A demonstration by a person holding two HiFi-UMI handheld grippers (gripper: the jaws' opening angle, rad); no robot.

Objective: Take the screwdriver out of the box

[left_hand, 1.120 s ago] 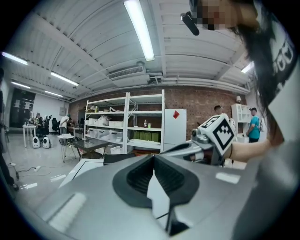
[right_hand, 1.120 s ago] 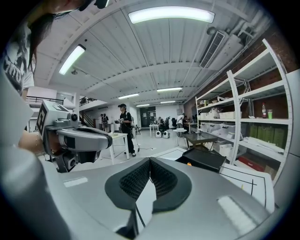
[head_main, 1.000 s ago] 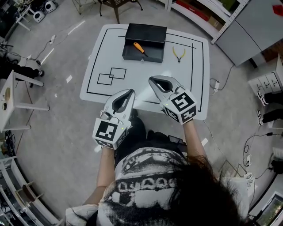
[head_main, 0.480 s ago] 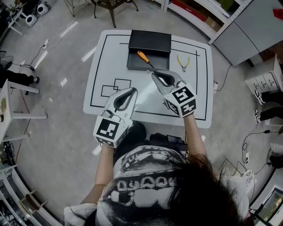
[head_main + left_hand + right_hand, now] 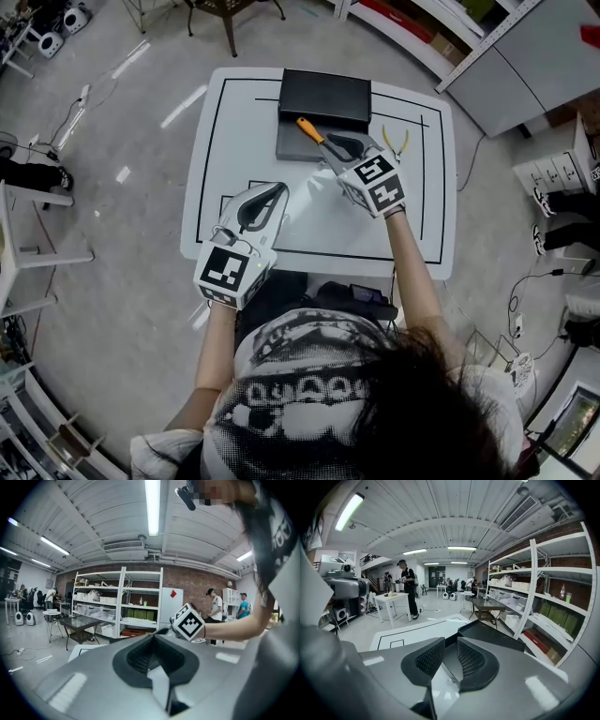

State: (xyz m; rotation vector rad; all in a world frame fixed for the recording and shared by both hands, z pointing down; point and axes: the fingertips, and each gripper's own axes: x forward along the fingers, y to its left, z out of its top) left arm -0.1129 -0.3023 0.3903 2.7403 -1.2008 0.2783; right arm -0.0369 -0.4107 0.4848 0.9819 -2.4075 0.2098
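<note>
1. Table, white with black lines, carries the open black box at its far end.
2. Right gripper has swung in from well short of the box to the box's near edge, beside the tray. Its jaws are spreading, with nothing between them. By my reading the reach is nearly done and the grab comes next.
3. Left gripper has drifted toward the box too but hangs well short of it, jaws pressed together, empty.
4. Screwdriver lies in the box's tray, long axis diagonal. Its orange handle points toward the box's lid and its shaft toward the box's near right corner, with the tip hidden behind the right gripper.
</note>
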